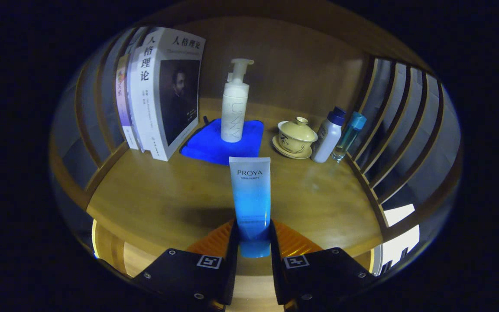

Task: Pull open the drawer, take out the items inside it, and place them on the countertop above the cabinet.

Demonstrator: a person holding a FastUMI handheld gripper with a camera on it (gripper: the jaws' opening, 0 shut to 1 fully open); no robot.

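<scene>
Gripper (253, 236): we find it clenched on the blue tube, both fingers pressing its lower part from left and right.
Blue tube (250, 195): upright between the fingers, cap end down, label end up; it stands out over the near part of the countertop. We cannot tell whether its cap touches the wood.
Countertop (163, 203): a wooden surface, walled at the far side by a wooden panel and railed with slats on left and right.
Blue cloth (212, 145): lying flat beyond the tube, toward the far wall.
Pump bottle (234, 104): white, upright, standing on the blue cloth.
Books (158, 91): we note several standing upright at the far left, just beside the cloth's left edge.
Lidded cup (296, 138): on its saucer, right of the cloth.
White bottle (329, 135): dark-capped, just right of the cup.
Clear bottle (349, 135): teal-capped, next to the white bottle, near the right slats.
</scene>
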